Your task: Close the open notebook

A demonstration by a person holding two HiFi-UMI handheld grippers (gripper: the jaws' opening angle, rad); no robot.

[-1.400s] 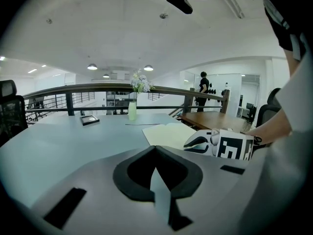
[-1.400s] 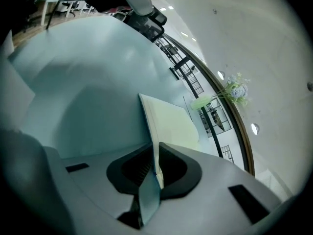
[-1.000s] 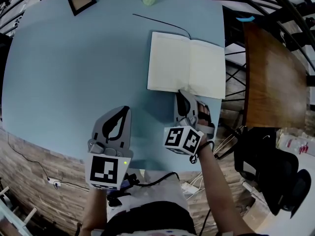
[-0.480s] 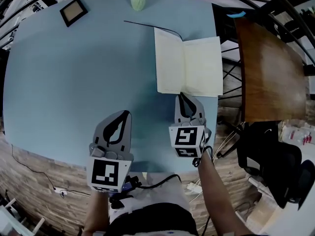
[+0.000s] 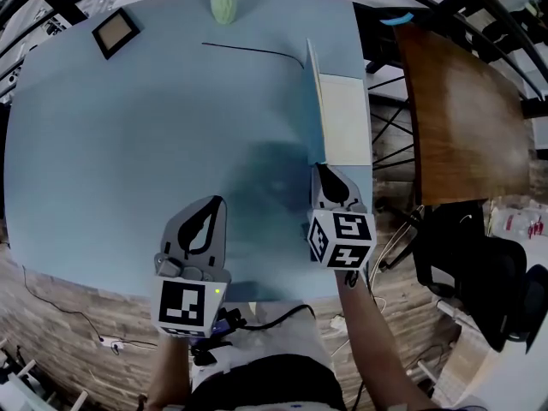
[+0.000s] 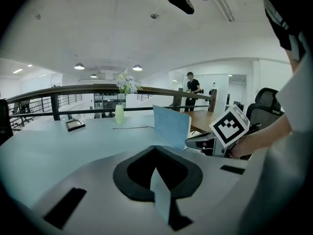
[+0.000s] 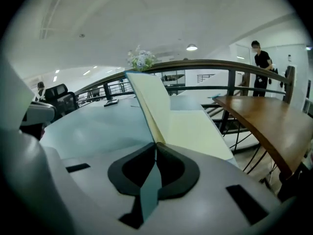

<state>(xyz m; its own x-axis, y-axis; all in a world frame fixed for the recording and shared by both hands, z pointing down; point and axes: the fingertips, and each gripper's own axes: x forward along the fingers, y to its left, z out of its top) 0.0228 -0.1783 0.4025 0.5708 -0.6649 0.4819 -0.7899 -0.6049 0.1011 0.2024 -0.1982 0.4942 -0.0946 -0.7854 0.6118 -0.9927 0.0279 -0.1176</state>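
The notebook lies at the right edge of the light blue table (image 5: 128,144). Its right page (image 5: 344,118) is flat, and its left half (image 5: 313,101) stands upright on edge. My right gripper (image 5: 324,168) is at the near end of the spine; its jaws are closing on the bottom corner of the raised half (image 7: 146,102), and the tips (image 7: 155,145) meet there. From the left gripper view the raised blue cover (image 6: 171,126) shows. My left gripper (image 5: 217,199) hovers over bare table to the left, shut and empty (image 6: 155,147).
A green vase (image 5: 223,2), a small picture frame (image 5: 114,32) and a thin black cable (image 5: 253,51) sit at the table's far side. A brown wooden table (image 5: 454,101) and a black chair (image 5: 479,289) stand to the right, across a gap.
The notebook's left half has swung up from flat to upright. The right gripper has rolled and moved slightly forward with it. The left gripper has stayed put.
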